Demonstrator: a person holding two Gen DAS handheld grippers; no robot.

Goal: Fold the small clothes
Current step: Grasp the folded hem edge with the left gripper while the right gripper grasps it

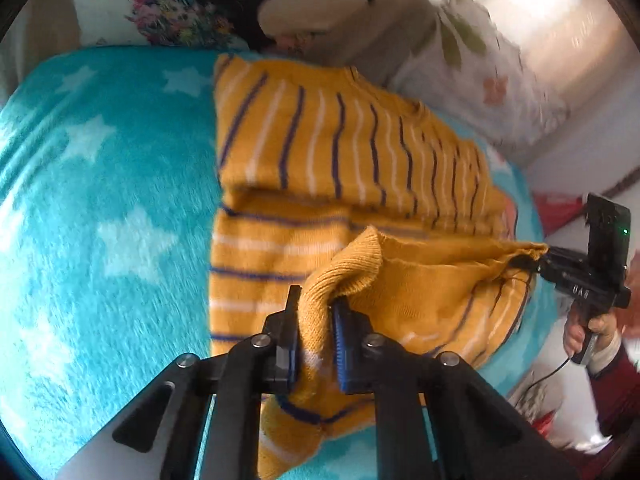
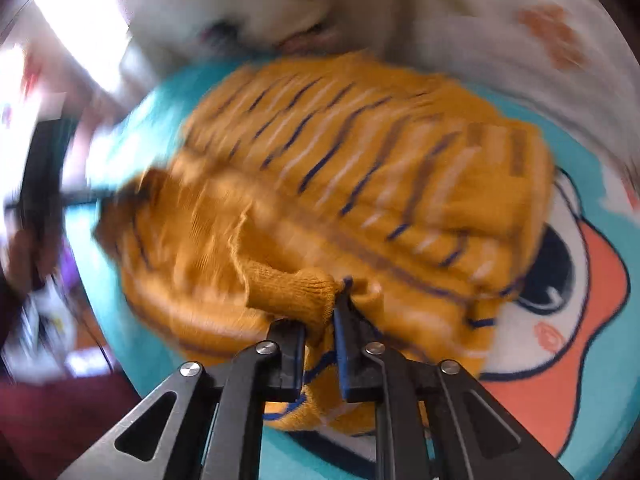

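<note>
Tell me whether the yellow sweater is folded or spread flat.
Partly folded: the striped sweater lies doubled over itself on the star blanket, its ribbed hem lifted by both tongs.

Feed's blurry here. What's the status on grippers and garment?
Left gripper shut on mustard striped knit sweater hem. Right gripper shut on same hem. Nothing in the way.

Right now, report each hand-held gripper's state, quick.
Left hand-held gripper: shut on the sweater hem.
Right hand-held gripper: shut on the sweater hem.
</note>
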